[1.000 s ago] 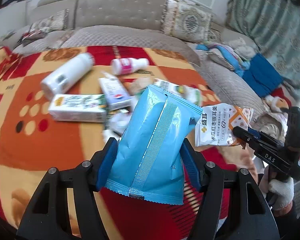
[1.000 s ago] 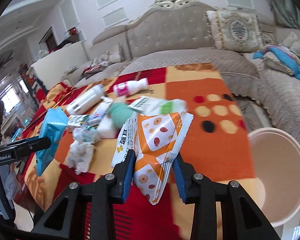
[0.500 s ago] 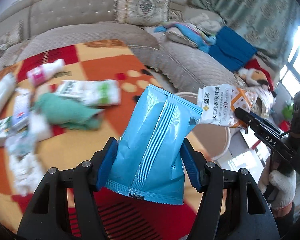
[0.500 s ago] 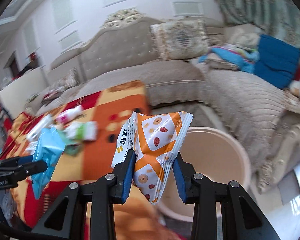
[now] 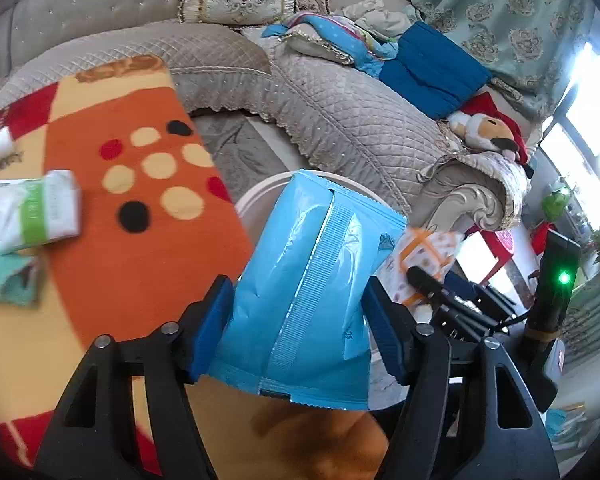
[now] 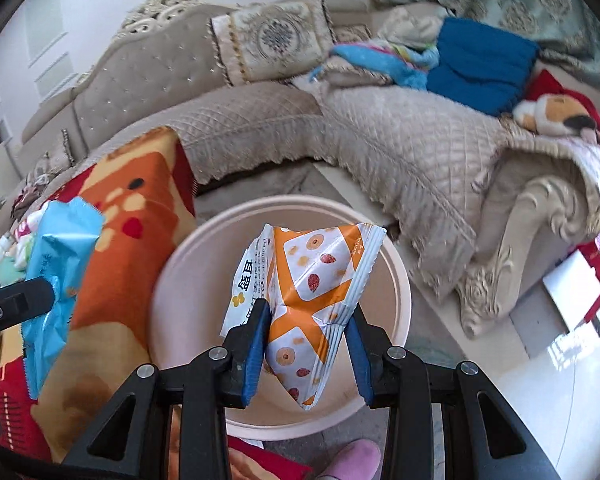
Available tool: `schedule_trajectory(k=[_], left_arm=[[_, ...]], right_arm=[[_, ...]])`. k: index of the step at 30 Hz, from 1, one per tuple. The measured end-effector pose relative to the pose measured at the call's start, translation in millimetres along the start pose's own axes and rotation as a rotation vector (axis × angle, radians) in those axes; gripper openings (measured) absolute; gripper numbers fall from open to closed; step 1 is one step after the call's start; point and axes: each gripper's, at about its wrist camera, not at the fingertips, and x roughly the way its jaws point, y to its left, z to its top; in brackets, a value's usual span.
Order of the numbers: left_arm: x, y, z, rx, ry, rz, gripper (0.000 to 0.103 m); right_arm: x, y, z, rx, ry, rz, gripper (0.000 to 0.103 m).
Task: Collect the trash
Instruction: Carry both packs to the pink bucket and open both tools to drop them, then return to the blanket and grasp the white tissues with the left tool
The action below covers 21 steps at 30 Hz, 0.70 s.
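Both grippers clamped on trash, held over bin.
R gripper point(image 6: 306, 340): orange snack packet point(image 6: 312, 280) above pink bin point(image 6: 400, 280), ready for drop. L gripper point(image 5: 300, 336), jaws just widened: blue wrapper point(image 5: 312, 280) pinched near rim.

left gripper point(image 5: 300, 320) — jaws just widened | blue packet point(image 5: 312, 280) between pads

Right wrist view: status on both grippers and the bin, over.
Right gripper shut on orange snack packet, over the bin. Left gripper holds blue packet, jaws just easing open. Nothing blocking the bin mouth.
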Motion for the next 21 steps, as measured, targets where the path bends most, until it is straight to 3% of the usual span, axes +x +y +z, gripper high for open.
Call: schedule_trajectory(k=[2,6,13,21], left_arm=[[4,0,0,-0.008,0.009,-0.012,0.069],[3,1,-3,-0.011,0.011,-0.004,0.072],[-14,5,-9,-0.008,-0.014,0.012,0.073],[-41,25,-25,0.007,-0.072,0.153,0.073]], right_arm=[[2,-2,-2,0.011,0.011,-0.003,0.050],[0,-7,-1,0.036,0.003,0.007,0.063],[-7,7,-3,0.024,0.002,0.034,0.065],[-22,38,-3,-0.030,-0.018,0.078,0.069]])
